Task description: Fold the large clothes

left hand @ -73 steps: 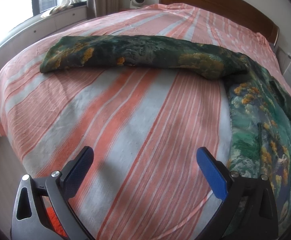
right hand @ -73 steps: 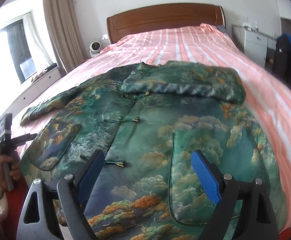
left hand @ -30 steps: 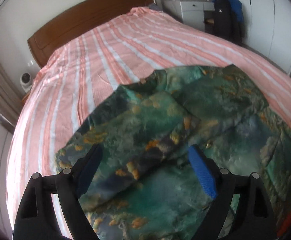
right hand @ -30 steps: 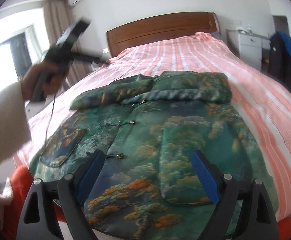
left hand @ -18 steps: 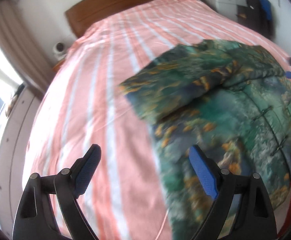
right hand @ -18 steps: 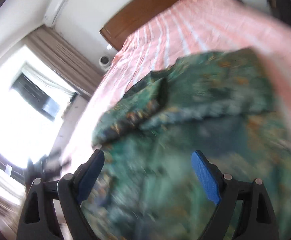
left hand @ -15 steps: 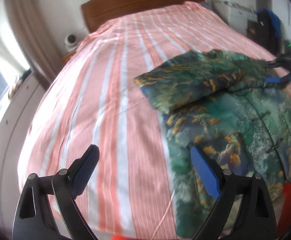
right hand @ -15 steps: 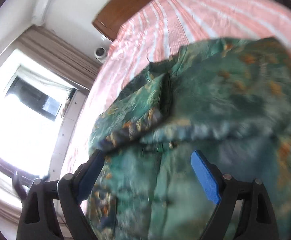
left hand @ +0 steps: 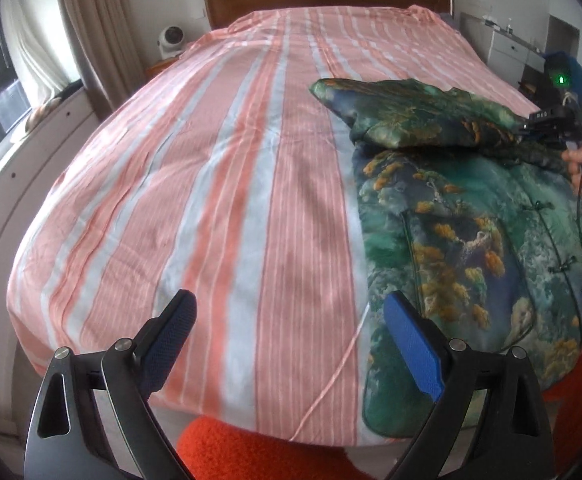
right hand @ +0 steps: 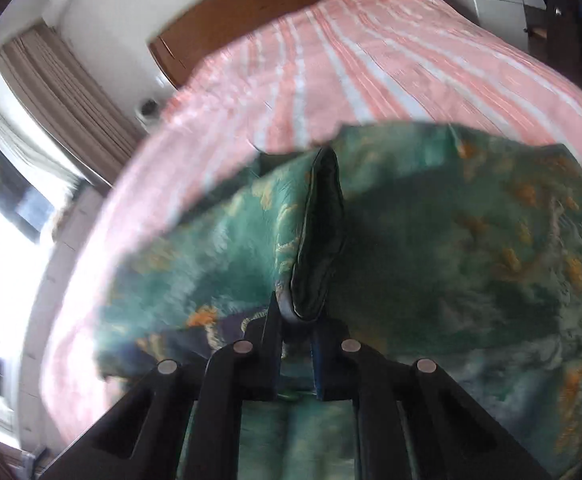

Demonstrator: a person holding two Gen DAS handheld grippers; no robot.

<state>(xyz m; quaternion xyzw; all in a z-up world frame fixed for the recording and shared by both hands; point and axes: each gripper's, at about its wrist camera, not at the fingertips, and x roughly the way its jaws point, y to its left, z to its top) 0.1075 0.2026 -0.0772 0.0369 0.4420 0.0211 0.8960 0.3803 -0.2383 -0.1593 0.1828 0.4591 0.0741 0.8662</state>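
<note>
Midway through folding: green jacket [left hand: 471, 216] at 3 o'clock on striped bed [left hand: 211, 184], 2 sleeves crossed inward; right gripper [right hand: 297, 344] clamped on its fabric, left gripper [left hand: 287, 344] agape, empty; body folds remaining.

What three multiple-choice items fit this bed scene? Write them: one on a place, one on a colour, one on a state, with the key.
1. Where does the green jacket lie?
A. on the striped bedsheet
B. on the floor
C. on a chair

2. What colour are the left gripper pads?
A. red
B. blue
C. white

3. How do the right gripper jaws stand?
A. wide open over bare sheet
B. shut on a fold of the jacket
C. shut on a pillow

Key:
1 A, the jacket spreads over the sheet near the bed's foot.
2 B, both pads show blue in the left wrist view.
3 B, in the right wrist view the jaws pinch a ridge of green cloth.
</note>
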